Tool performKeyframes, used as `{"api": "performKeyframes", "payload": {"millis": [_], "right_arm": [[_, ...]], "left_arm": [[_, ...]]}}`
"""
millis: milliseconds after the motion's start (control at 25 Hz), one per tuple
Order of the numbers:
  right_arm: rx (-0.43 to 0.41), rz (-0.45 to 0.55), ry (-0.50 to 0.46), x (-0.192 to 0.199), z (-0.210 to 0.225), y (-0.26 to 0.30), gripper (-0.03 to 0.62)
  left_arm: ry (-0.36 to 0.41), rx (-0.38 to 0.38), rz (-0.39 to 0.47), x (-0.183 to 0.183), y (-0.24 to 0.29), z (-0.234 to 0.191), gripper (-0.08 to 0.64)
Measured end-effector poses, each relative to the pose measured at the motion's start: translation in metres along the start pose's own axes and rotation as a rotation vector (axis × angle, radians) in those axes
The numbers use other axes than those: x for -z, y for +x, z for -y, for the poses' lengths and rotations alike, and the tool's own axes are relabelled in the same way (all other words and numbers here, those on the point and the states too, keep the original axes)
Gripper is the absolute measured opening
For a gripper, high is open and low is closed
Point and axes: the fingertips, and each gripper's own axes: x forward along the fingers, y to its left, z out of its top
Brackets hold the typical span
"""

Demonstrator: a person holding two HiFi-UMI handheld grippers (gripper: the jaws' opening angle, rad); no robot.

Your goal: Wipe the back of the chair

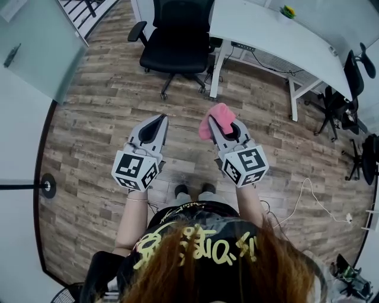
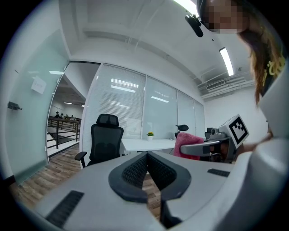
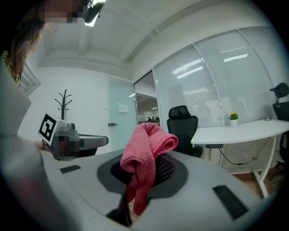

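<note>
A black office chair (image 1: 176, 41) stands ahead of me by the white desk (image 1: 272, 35), its seat facing me; it also shows in the left gripper view as the chair (image 2: 106, 142) and in the right gripper view as the chair (image 3: 183, 128). My right gripper (image 1: 220, 123) is shut on a pink cloth (image 1: 216, 118), which bunches up over the jaws as the cloth (image 3: 145, 155). My left gripper (image 1: 160, 122) is shut with nothing in it, held beside the right one. Both are well short of the chair.
Wood-plank floor (image 1: 106, 118) lies between me and the chair. A glass partition (image 1: 35, 41) stands at the left. More black chairs (image 1: 349, 89) sit at the right, a white cable (image 1: 308, 195) trails on the floor, and a small plant (image 1: 288, 11) is on the desk.
</note>
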Motion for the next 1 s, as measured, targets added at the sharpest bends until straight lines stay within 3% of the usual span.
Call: {"api": "performKeyframes", "payload": {"millis": [520,1000], "right_arm": [[0.064,0.007,0.009,0.006,-0.017,0.004,0.061],[0.02,0.031,0.022,-0.004,0.016,0.069,0.06]], "left_arm": [[-0.002,0.037,0.005,0.002,-0.018,-0.024,-0.005],[0.01,-0.002,0.002,-0.003,0.024,-0.063,-0.005]]}}
